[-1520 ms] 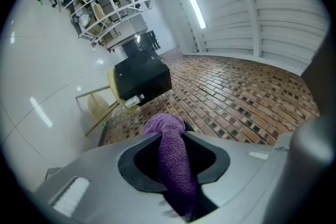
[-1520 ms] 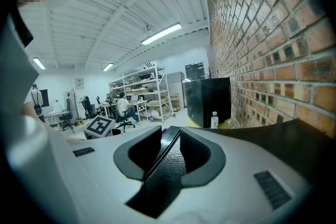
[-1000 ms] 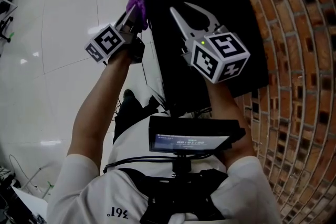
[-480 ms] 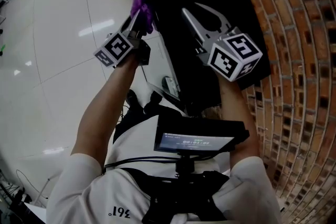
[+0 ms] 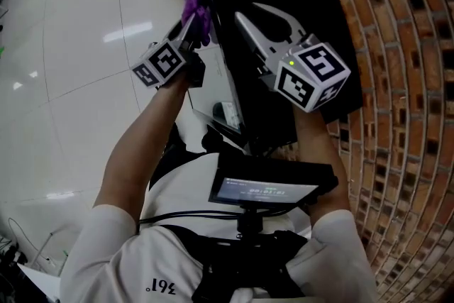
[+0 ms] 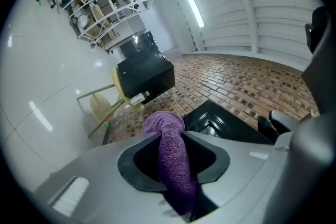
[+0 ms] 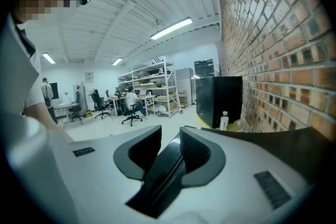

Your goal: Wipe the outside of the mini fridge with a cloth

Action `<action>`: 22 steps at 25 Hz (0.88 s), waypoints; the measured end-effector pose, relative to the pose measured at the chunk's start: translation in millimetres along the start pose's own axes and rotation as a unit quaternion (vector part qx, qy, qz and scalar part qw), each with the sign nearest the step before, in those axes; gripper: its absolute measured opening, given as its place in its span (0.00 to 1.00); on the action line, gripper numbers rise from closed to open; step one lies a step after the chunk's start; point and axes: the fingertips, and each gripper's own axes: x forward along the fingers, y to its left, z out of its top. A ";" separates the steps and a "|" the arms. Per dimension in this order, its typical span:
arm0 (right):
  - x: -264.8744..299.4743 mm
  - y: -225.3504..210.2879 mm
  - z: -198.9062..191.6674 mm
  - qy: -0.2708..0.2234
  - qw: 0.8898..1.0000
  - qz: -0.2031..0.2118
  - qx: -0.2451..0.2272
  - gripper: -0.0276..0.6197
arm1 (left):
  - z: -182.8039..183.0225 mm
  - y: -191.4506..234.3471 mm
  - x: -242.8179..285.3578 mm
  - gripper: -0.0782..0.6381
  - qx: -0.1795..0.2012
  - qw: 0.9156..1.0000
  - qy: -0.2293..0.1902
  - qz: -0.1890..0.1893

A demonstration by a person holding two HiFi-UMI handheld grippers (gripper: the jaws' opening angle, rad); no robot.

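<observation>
Pinching a purple cloth (image 5: 197, 9) between its jaws, the left gripper (image 5: 192, 25) holds it at a top corner of the black mini fridge (image 5: 319, 3). The right gripper (image 5: 247, 12) hovers over the fridge top, jaws narrowly parted and empty.

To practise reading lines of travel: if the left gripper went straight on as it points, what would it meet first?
Probably the black box on the yellow chair, beyond the purple cloth in the left gripper's tongs. The mini fridge lies just to one side. Depth is unclear.
</observation>
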 end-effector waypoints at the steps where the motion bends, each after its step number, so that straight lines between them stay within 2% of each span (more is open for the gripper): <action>1: 3.0 7.1 0.4 0.002 1.000 0.012 -0.007 0.19 | -1.1 1.9 -1.0 0.26 -0.001 1.000 -0.004 0.002; 5: 9.5 17.5 -0.1 0.003 0.999 0.040 -0.008 0.19 | -6.4 12.7 -3.3 0.25 -0.007 1.000 -0.021 0.013; 14: 7.9 18.6 4.6 -0.017 0.998 0.059 0.002 0.19 | -31.3 47.4 -9.9 0.25 -0.002 0.999 -0.020 0.045; 22: 7.9 18.1 4.4 -0.017 0.998 0.063 0.002 0.19 | -66.2 94.6 -15.3 0.25 0.015 0.995 0.025 0.095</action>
